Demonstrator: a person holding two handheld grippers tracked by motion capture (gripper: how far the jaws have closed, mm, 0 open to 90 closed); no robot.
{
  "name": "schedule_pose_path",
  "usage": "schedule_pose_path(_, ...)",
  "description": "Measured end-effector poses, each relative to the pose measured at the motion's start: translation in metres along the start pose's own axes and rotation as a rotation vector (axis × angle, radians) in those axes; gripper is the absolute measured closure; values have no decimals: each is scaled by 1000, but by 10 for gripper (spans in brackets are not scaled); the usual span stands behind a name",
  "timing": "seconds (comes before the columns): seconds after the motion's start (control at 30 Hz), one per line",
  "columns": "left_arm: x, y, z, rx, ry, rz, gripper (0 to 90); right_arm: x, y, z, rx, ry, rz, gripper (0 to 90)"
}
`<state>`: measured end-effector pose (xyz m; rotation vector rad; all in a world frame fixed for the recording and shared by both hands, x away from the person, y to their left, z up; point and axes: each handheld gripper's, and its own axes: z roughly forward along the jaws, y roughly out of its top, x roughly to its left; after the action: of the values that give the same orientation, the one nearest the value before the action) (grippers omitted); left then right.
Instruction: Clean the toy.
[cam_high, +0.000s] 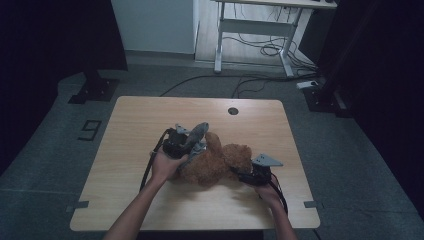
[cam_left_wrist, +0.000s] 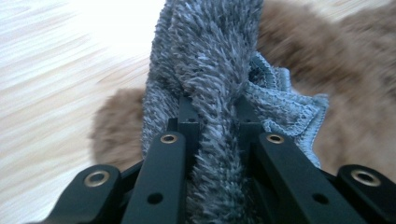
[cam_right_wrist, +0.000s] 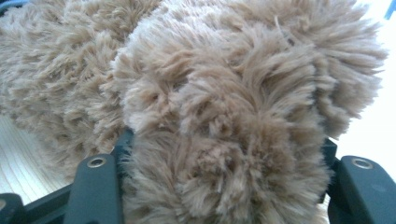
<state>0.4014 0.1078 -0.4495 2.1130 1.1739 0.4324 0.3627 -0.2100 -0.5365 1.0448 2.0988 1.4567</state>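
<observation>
My left gripper (cam_left_wrist: 212, 109) pinches a shaggy grey cloth (cam_left_wrist: 205, 60); my right gripper (cam_right_wrist: 224, 154) clasps the fluffy brown teddy (cam_right_wrist: 210, 93).

One mark readable: a large dark numeral "9" (cam_high: 89, 130), taped or painted on the grey floor (cam_high: 45, 150) left of the table (cam_high: 150, 112). No other text, label or brand legible in the high view or either gripper view.

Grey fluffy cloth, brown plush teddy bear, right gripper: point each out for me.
Grey fluffy cloth (cam_left_wrist: 210, 60): left gripper view, on the pile above the jaws.
Brown plush teddy bear (cam_high: 212, 162): high view, on its body.
Right gripper (cam_high: 241, 174): high view, at its jaws against the bear.
</observation>
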Motion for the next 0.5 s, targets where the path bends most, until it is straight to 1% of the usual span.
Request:
schedule_pose_path(0.13, 13, -16, -5, -2, 13, -28, 782, 0, 0, 0, -2, -2, 3, 361)
schedule_pose_path(0.23, 20, -24, -7, 10, 38, -44, 782, 1, 0, 0, -2, -4, 4, 361)
schedule_pose_path(0.3, 25, -28, -8, 24, 45, -56, 781, 0, 0, 0, -3, -4, 6, 361)
schedule_pose_path(0.37, 29, -28, -10, 31, 50, -63, 780, 0, 0, 0, -2, -3, 5, 361)
schedule_pose_path(0.4, 31, -27, -12, 26, 47, -72, 779, 0, 0, 0, -2, -3, 5, 361)
schedule_pose_path(0.47, 33, -21, -19, 3, 34, -89, 778, 0, 0, 0, -3, -3, 7, 361)
schedule_pose_path(0.5, 33, -18, -23, -7, 25, -89, 778, 0, 0, 0, -3, -2, 7, 360)
